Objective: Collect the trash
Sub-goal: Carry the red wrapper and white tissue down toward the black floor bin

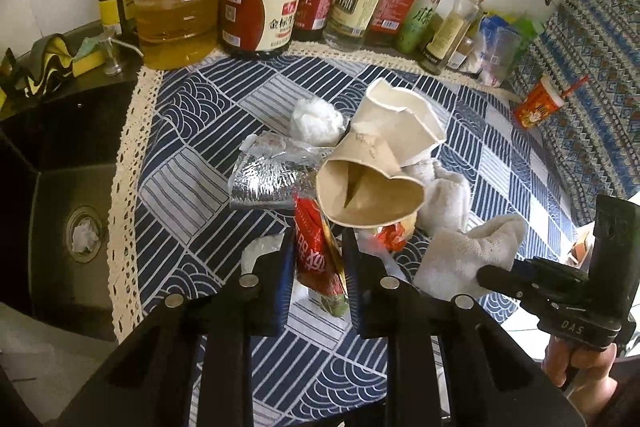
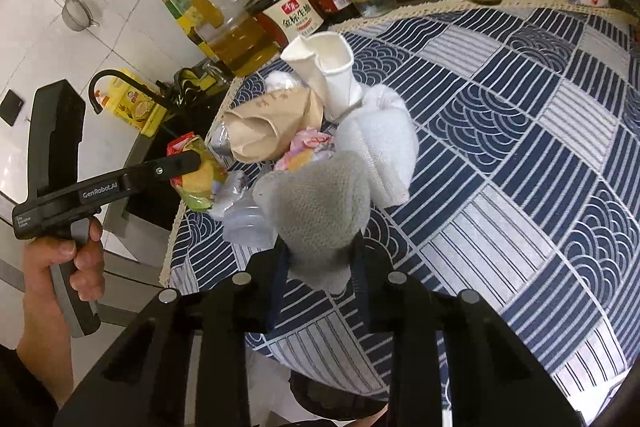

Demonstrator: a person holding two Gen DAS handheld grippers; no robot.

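Note:
A pile of trash lies on the blue patterned tablecloth [image 1: 192,131]: a crushed brown paper cup [image 1: 368,187], a crushed white paper cup [image 1: 404,111], a silver foil wrapper [image 1: 268,181], a white tissue ball [image 1: 316,119] and a white cloth [image 1: 444,199]. My left gripper [image 1: 316,255] is shut on a red snack wrapper [image 1: 316,251]; it also shows in the right wrist view [image 2: 196,179]. My right gripper [image 2: 320,259] is shut on a grey-white sock [image 2: 320,211], seen in the left wrist view [image 1: 472,251].
Oil and sauce bottles [image 1: 260,11] line the back of the counter. A dark sink [image 1: 68,195] with a drain lies to the left. A red cup [image 1: 536,103] lies at the right edge. A black faucet [image 2: 116,83] stands by the sink.

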